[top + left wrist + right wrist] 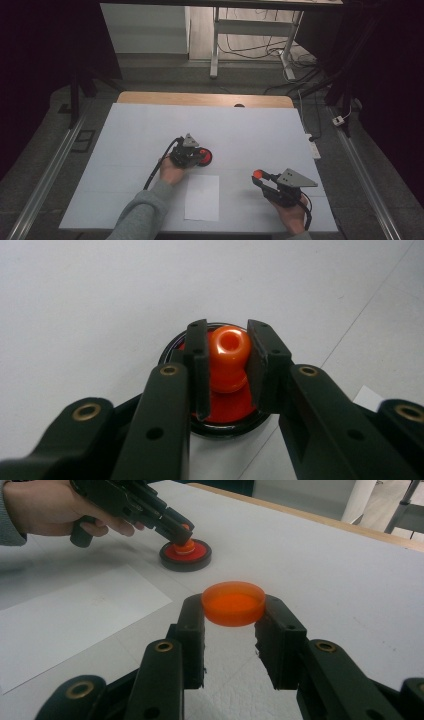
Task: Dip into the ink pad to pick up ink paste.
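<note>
Orange is what matters on both sides: your left gripper (227,367) has its fingers closed against the orange knob (229,357), which stands upright on the red-topped black disc (206,157) near the middle of the bench (135,135). Your right gripper (233,625) holds an orange round cap (233,603) clamped flat between its fingers, lifted clear of the bench, toward your right front edge. From the cap, the knob and disc lie forward and to your left, well apart, with the white paper sheet (202,197) between the two hands. If the cap belongs on the knob, your right hand must travel to it, keeping the cap level, since the knob's axis is vertical. Your left gripper already steadies that end.
</note>
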Demonstrator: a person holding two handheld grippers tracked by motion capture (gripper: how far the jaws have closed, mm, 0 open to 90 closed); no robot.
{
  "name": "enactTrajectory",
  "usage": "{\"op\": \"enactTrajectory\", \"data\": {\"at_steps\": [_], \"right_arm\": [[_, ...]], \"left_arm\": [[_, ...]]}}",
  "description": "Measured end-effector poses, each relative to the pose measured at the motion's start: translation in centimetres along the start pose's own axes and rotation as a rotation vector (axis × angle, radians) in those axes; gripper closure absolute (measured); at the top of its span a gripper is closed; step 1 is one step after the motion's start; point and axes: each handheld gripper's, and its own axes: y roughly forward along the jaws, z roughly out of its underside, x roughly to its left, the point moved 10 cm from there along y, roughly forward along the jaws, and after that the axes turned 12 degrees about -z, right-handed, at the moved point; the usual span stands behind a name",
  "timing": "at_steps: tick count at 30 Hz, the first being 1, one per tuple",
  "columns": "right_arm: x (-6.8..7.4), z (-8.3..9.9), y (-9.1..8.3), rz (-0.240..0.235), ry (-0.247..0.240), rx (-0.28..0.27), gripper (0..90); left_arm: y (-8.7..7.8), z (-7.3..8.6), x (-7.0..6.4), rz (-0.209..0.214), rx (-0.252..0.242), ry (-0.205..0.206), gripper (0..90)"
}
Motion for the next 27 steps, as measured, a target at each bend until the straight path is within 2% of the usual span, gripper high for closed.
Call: {"op": "enactTrajectory", "data": {"at_steps": [5, 9, 17, 21, 27], "right_arm": [[0.01, 0.02, 0.0, 0.001, -0.002, 0.001, 64.6], [0.05, 0.05, -0.02, 0.001, -0.002, 0.002, 64.6], [0.02, 0.08, -0.09, 0.003, -0.002, 0.003, 64.6], [0.0, 0.09, -0.13, 0.004, -0.001, 0.003, 64.6], [0.0, 0.09, -0.12, 0.004, -0.002, 0.003, 64.6]], "left_arm": [[-0.02, 0.04, 0.01, -0.001, 0.002, -0.017, 72.8], [-0.04, 0.12, -0.04, -0.011, -0.009, -0.006, 72.8], [-0.05, 0.26, -0.13, -0.026, -0.035, -0.011, 72.9], [-0.06, 0.26, -0.21, -0.036, -0.036, 0.005, 72.9], [-0.06, 0.26, -0.21, -0.036, -0.036, 0.001, 72.9]]}}
